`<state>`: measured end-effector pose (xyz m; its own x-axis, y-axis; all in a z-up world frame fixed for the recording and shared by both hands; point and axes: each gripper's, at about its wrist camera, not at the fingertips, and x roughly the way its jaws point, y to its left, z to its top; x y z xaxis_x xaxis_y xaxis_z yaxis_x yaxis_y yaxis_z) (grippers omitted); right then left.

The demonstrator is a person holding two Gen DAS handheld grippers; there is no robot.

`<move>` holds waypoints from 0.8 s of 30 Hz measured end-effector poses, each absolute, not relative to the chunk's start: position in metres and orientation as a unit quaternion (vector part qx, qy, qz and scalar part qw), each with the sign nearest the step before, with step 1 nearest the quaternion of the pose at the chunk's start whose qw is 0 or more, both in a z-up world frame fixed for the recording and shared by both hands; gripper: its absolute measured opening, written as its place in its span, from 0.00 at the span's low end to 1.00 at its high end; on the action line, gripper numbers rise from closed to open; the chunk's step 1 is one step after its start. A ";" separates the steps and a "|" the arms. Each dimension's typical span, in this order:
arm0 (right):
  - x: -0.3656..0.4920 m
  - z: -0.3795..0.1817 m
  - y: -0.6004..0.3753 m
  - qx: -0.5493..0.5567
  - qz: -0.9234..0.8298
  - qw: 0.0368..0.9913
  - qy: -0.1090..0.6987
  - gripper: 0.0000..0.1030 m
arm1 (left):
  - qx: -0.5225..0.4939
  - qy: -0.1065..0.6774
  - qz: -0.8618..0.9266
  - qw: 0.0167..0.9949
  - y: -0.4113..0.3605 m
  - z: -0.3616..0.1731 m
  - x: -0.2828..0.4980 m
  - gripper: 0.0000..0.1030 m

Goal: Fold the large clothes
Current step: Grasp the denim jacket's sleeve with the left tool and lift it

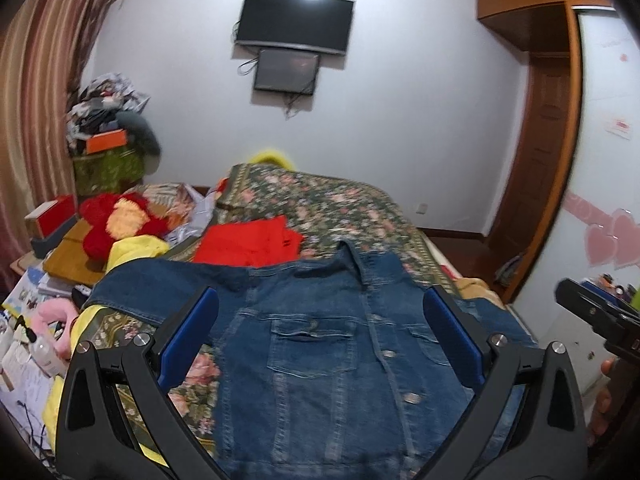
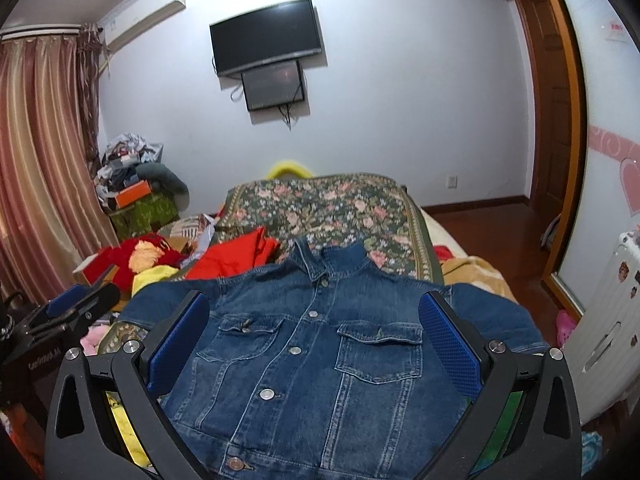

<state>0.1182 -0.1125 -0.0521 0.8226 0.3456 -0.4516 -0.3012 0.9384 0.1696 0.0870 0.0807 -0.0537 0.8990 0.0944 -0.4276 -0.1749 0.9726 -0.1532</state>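
Note:
A blue denim jacket (image 1: 320, 340) lies flat and front-up on the floral bedspread (image 1: 320, 200), collar towards the far end, sleeves spread to both sides. It also shows in the right wrist view (image 2: 320, 344), buttoned, with two chest pockets. My left gripper (image 1: 320, 300) is open and empty, hovering above the jacket's left half. My right gripper (image 2: 314, 304) is open and empty above the jacket's chest. The right gripper shows at the right edge of the left wrist view (image 1: 592, 312); the left gripper shows at the left edge of the right wrist view (image 2: 80, 304).
A folded red garment (image 1: 248, 244) lies on the bed beyond the jacket's left shoulder. A red and yellow plush (image 1: 116, 220), yellow cloth and clutter fill the left side. A television (image 1: 294, 20) hangs on the far wall. A wooden door frame (image 1: 536, 160) stands at right.

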 end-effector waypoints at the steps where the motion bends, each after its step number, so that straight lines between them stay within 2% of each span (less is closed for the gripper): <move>1: 0.124 -0.055 -0.110 0.044 0.170 0.952 0.252 1.00 | -0.095 0.219 0.080 0.968 0.088 -0.058 0.093 1.00; 16: 0.215 -0.094 -0.077 0.019 0.134 0.935 0.329 1.00 | -0.159 0.263 0.286 0.908 0.256 -0.129 0.146 1.00; 24: 0.243 -0.115 -0.062 -0.004 0.093 0.929 0.359 1.00 | -0.315 0.348 0.223 0.854 0.367 -0.202 0.168 1.00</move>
